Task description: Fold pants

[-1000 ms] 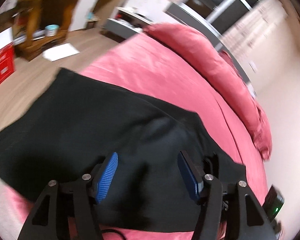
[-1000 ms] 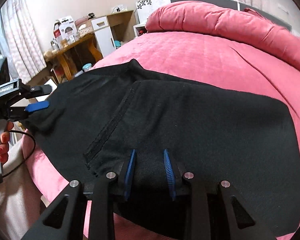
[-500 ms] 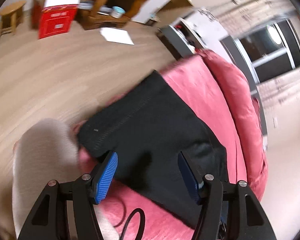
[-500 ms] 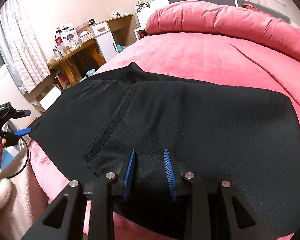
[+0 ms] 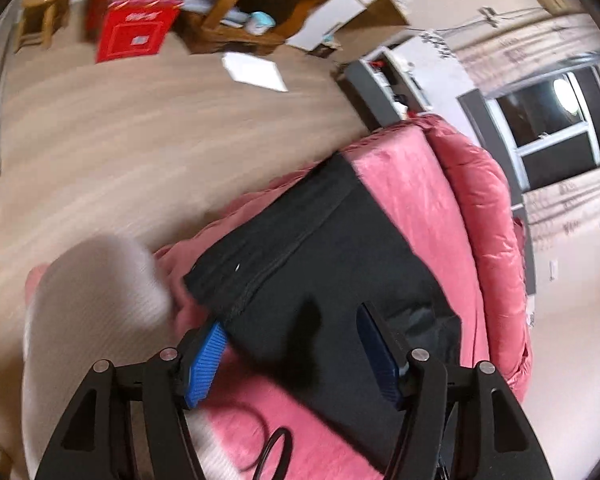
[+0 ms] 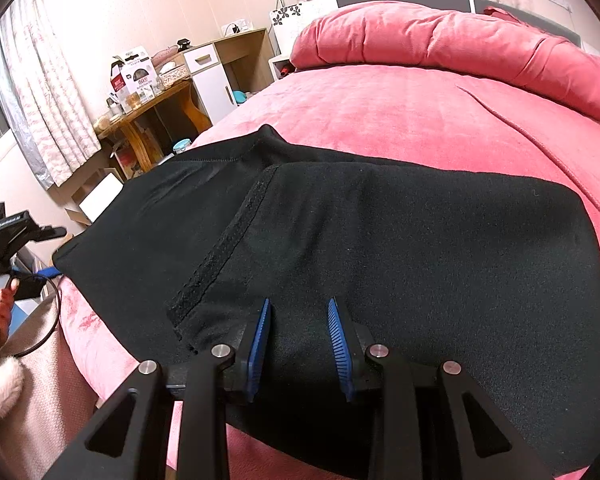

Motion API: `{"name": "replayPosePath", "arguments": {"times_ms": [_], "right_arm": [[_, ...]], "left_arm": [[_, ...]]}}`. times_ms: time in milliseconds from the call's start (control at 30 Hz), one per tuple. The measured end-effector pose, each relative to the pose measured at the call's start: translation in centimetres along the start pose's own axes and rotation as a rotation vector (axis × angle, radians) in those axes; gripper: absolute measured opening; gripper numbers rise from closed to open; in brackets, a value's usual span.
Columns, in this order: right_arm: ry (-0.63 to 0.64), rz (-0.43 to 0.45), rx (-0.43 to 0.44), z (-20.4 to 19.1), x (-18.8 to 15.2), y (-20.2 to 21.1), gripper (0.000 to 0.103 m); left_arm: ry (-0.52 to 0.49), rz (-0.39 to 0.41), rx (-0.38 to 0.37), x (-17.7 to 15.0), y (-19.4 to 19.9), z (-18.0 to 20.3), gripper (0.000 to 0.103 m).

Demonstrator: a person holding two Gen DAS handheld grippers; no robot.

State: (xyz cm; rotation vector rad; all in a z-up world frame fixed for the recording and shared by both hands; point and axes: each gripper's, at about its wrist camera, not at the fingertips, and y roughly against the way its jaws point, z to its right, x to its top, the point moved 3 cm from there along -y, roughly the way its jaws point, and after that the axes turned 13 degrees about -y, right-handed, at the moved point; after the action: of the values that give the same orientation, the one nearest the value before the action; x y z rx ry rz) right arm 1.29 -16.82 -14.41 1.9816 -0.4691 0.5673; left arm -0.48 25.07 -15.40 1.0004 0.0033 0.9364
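Black pants (image 6: 380,240) lie folded on the pink bed (image 6: 420,120), one layer doubled over another with a stitched seam showing. In the left wrist view the pants (image 5: 320,264) reach the bed's near edge. My left gripper (image 5: 292,360) is open, empty and held above that near edge. It also shows at the far left of the right wrist view (image 6: 16,232), off the bed. My right gripper (image 6: 300,340) is open, fingers a short way apart, low over the near part of the pants, holding nothing.
A rolled pink duvet (image 6: 460,40) lies along the bed's far side. A wooden desk (image 6: 148,112) with boxes, a white cabinet (image 6: 208,76) and curtains stand left. A red box (image 5: 136,36), a stool (image 5: 44,12) and white paper (image 5: 256,72) are on the wood floor. A cable (image 5: 272,452) hangs below.
My left gripper has pulled back off the pants and beyond the bed's edge, staying open. The pants' left corner now lies flat. My right gripper has barely moved.
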Motion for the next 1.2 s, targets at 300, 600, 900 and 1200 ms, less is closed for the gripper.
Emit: {"name": "replayPosePath", "arguments": {"times_ms": [300, 600, 900, 1200], "right_arm": [[-0.005, 0.001, 0.004, 0.0, 0.0, 0.0, 0.031], [0.002, 0.004, -0.004, -0.2, 0.1, 0.1, 0.031], [-0.145, 0.084, -0.016, 2.2, 1.5, 2.9, 0.045], [-0.331, 0.127, -0.039, 6.3, 2.6, 5.2, 0.046]], "left_arm": [[-0.052, 0.038, 0.072, 0.9, -0.2, 0.6, 0.021], [-0.262, 0.184, -0.028, 2.3, 3.8, 8.2, 0.015], [-0.594, 0.255, -0.187, 0.6, 6.3, 19.5, 0.015], [-0.952, 0.221, -0.375, -5.6, 7.8, 29.1, 0.015]]}}
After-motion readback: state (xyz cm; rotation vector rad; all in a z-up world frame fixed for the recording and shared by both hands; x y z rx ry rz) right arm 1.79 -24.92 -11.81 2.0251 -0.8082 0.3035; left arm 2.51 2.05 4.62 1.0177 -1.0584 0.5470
